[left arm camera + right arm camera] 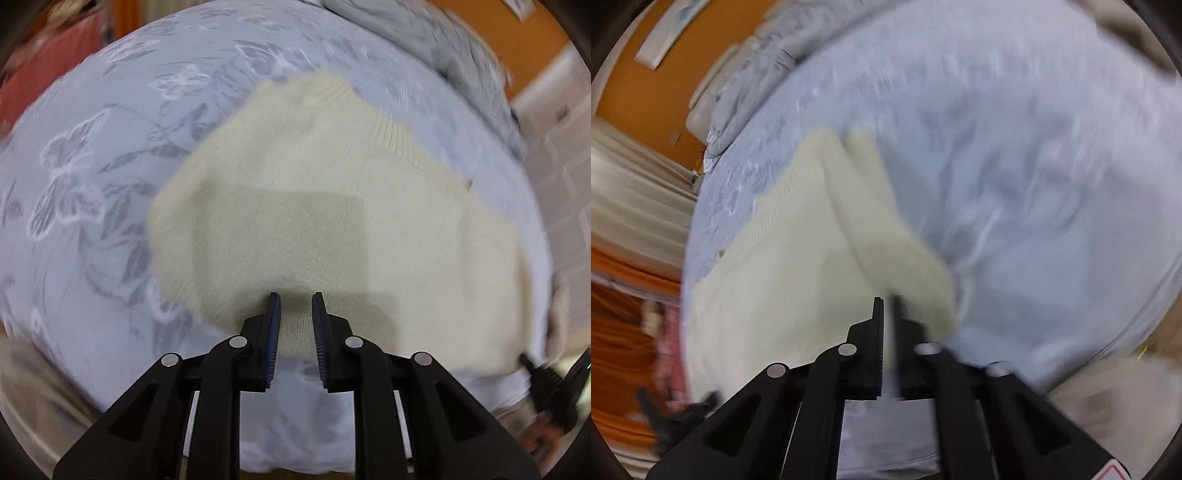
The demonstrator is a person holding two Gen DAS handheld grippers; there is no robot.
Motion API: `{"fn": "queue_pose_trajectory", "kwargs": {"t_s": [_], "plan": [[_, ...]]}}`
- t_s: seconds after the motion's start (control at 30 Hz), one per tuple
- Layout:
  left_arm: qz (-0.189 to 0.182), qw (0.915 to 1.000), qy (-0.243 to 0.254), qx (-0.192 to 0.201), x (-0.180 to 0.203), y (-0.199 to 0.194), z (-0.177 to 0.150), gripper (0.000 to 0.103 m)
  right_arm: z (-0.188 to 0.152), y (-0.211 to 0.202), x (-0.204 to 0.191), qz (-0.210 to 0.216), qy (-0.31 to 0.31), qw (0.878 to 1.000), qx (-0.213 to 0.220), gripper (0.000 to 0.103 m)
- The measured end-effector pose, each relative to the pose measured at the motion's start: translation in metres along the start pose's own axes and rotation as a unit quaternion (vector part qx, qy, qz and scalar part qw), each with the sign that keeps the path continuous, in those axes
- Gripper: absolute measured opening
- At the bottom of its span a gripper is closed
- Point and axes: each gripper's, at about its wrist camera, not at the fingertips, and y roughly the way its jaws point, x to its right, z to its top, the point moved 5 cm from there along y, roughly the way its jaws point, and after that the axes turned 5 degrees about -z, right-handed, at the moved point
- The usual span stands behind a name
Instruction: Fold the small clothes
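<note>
left gripper (296, 301): jaws slightly apart, empty, above cream knit garment (332, 206) | right gripper (888, 306): narrow gap, blurred, grip unclear

The left claw (296, 301) points steeply downward, its two black arms spread in a V toward the camera and its blue ribbed pads (274, 334) standing a narrow gap apart, nothing pinched between them. The right claw (888, 306) tilts down as well, its fingers nearly parallel with only a slim slit of light between them (the right finger is smeared by blur, so whether anything is gripped cannot be told). The other claw shows dimly at the near edge of each wrist view.
</note>
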Motion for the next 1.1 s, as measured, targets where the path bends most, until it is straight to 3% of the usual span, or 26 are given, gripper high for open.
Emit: {"fn": "queue_pose_trajectory", "kwargs": {"t_s": [0.03, 0.07, 0.1, 0.17, 0.27, 0.3, 0.33, 0.37, 0.4, 0.5, 0.57, 0.63, 0.7, 0.73, 0.77, 0.9, 0.93, 0.97, 1.03, 1.07, 1.1], "plan": [[-0.009, 0.9995, -0.020, 0.022, -0.006, -0.013, 0.005, 0.031, 0.002, -0.006, -0.002, -0.008, -0.010, 1.000, 0.011, 0.055], [-0.004, 0.9988, -0.030, 0.039, -0.011, -0.021, 0.009, 0.049, 0.006, -0.011, -0.001, -0.016, -0.021, 0.999, 0.022, 0.075], [0.007, 0.9977, -0.039, 0.055, -0.018, -0.028, 0.012, 0.061, 0.008, -0.013, -0.001, -0.027, -0.033, 0.998, 0.036, 0.076], [0.044, 0.9950, -0.060, 0.067, -0.042, -0.032, 0.020, 0.064, 0.006, -0.005, 0.005, -0.032, -0.026, 0.999, 0.018, 0.076], [0.044, 0.9932, -0.105, 0.027, -0.069, -0.011, 0.017, 0.065, -0.008, 0.019, 0.019, -0.019, 0.014, 0.998, -0.053, 0.074], [0.027, 0.9918, -0.124, 0.019, -0.076, -0.003, 0.012, 0.065, -0.012, 0.026, 0.016, -0.004, 0.018, 0.998, -0.066, 0.069], [0.019, 0.9911, -0.130, 0.020, -0.077, -0.001, 0.012, 0.061, -0.012, 0.028, 0.009, 0.008, 0.010, 0.998, -0.063, 0.051], [0.006, 0.9912, -0.130, 0.023, -0.074, -0.001, 0.011, 0.040, -0.013, 0.027, 0.002, 0.006, -0.007, 0.998, -0.058, 0.026], [-0.017, 0.9920, -0.124, 0.018, -0.066, -0.002, 0.013, 0.020, -0.012, 0.024, -0.005, 0.013, -0.021, 0.998, -0.054, 0.025], [-0.001, 0.9945, -0.101, 0.026, -0.050, -0.027, 0.026, 0.013, 0.007, -0.025, -0.013, 0.056, -0.016, 0.998, 0.002, 0.016], [0.012, 0.9952, -0.094, 0.026, -0.048, -0.038, 0.031, 0.011, 0.017, -0.042, -0.008, 0.048, -0.019, 0.999, 0.011, 0.014], [0.032, 0.9949, -0.095, 0.010, -0.056, -0.030, 0.030, 0.009, 0.014, -0.026, 0.008, -0.002, -0.028, 0.999, -0.026, 0.014], [0.078, 0.9931, -0.085, -0.020, -0.068, -0.009, 0.018, 0.000, -0.006, 0.012, 0.024, -0.068, -0.057, 0.992, -0.091, 0.014], [0.095, 0.9915, -0.085, -0.026, -0.073, -0.005, 0.016, 0.000, -0.010, 0.020, 0.026, -0.071, -0.052, 0.991, -0.105, 0.015], [0.115, 0.9881, -0.095, -0.037, -0.084, 0.000, 0.007, 0.000, -0.006, 0.016, 0.026, -0.067, -0.042, 0.992, -0.097, 0.016], [0.081, 0.9908, -0.108, -0.014, -0.087, -0.018, 0.005, 0.000, 0.007, -0.004, 0.020, -0.071, -0.048, 0.995, -0.055, 0.029], [0.071, 0.9929, -0.095, 0.005, -0.079, -0.028, 0.011, 0.000, 0.009, -0.012, 0.018, -0.068, -0.050, 0.996, -0.034, 0.039], [0.061, 0.9946, -0.082, 0.019, -0.071, -0.037, 0.016, 0.004, 0.010, -0.018, 0.016, -0.062, -0.050, 0.997, -0.017, 0.054], [0.043, 0.9972, -0.049, 0.037, -0.050, -0.046, 0.030, 0.025, 0.008, -0.029, 0.013, -0.041, -0.052, 0.998, 0.010, 0.063], [0.040, 0.9977, -0.037, 0.040, -0.042, -0.047, 0.035, 0.054, 0.009, -0.026, 0.006, -0.032, -0.057, 0.998, 0.012, 0.063], [0.043, 0.9978, -0.023, 0.046, -0.032, -0.044, 0.042, 0.065, 0.008, -0.022, 0.002, -0.025, -0.068, 0.997, 0.008, 0.063]]}}
